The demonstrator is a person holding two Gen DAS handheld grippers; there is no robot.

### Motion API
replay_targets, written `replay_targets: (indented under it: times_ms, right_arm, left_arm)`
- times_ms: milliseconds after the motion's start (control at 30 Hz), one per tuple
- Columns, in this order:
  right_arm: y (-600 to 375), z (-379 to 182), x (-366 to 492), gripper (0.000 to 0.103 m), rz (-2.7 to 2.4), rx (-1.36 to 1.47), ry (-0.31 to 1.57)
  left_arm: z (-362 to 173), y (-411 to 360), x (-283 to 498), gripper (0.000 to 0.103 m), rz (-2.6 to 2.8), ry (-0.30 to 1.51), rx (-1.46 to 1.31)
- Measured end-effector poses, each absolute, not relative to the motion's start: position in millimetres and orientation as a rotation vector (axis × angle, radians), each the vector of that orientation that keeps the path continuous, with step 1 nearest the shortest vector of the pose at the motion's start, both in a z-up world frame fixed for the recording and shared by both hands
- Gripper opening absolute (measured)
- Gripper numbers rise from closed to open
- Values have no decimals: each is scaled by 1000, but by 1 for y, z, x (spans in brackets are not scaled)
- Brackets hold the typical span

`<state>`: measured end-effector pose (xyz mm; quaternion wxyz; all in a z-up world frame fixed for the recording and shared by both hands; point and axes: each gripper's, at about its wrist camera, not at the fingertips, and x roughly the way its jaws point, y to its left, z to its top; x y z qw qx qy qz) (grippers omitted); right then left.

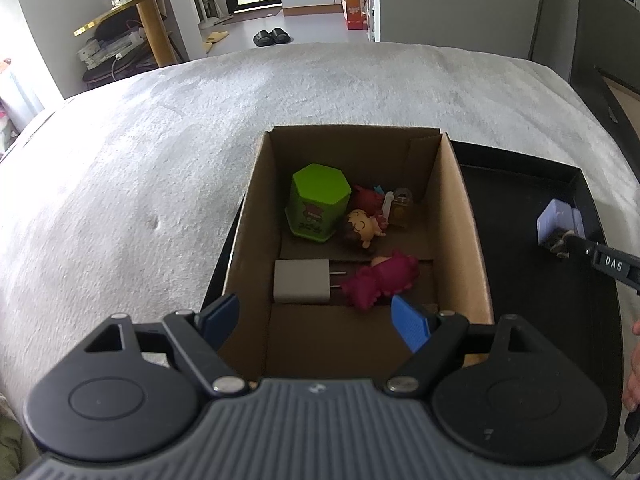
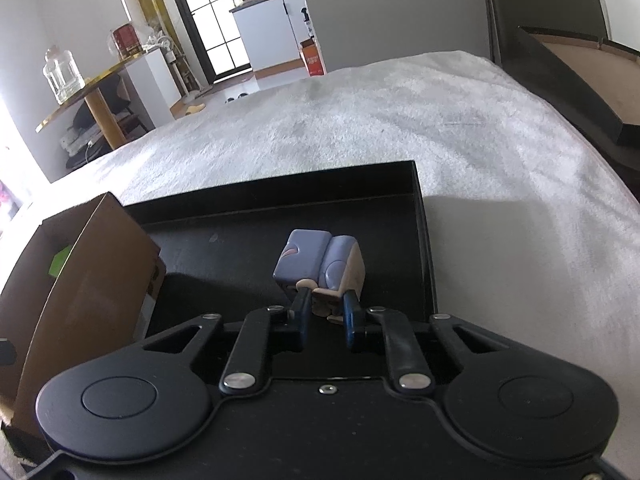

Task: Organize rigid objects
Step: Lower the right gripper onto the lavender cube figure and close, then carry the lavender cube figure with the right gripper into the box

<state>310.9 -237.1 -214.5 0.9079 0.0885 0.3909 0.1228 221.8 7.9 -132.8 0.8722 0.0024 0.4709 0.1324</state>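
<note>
right gripper point(image 2: 325, 314) is clamped on the purple figurine point(image 2: 316, 266) over the black tray point(image 2: 424, 240); cardboard box point(image 2: 80, 280) lies to its left. left gripper point(image 1: 316, 322) hangs spread wide, apparently empty, above that box.

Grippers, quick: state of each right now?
Left gripper: open, empty, over the cardboard box.
Right gripper: closed on the purple toy.

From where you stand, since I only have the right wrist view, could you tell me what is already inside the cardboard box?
Observer: A green hexagonal container stands at the back, which your view barely shows.
Operator: Thank you. Anything else in there?
Observer: A grey charger plug lies near the front, beside a pink toy.
Operator: And is the left gripper holding anything?
Observer: No, the left gripper is open above the near edge of the box, with nothing between its fingers.
</note>
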Motion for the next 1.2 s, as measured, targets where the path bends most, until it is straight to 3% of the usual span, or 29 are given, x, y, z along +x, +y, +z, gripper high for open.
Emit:
replay_targets:
  times_ms: [667, 733, 800, 833, 1167, 1200]
  right_arm:
    - [-234, -206, 291, 19, 251, 112, 908]
    - [-233, -204, 290, 25, 238, 101, 902]
    - [-233, -203, 290, 64, 243, 103, 891]
    - [-232, -202, 289, 69, 255, 110, 877]
    - [-207, -221, 304, 73, 269, 70, 842]
    - [-206, -222, 303, 68, 268, 64, 835]
  left_arm:
    - [-126, 16, 213, 82, 266, 963, -30]
    - [-127, 16, 213, 82, 267, 966, -28]
    - [-128, 15, 214, 82, 269, 971, -27]
    - [-129, 16, 214, 82, 270, 972, -26]
    - [-126, 21, 219, 82, 289, 969, -28]
    - [-126, 22, 219, 82, 292, 967, -28]
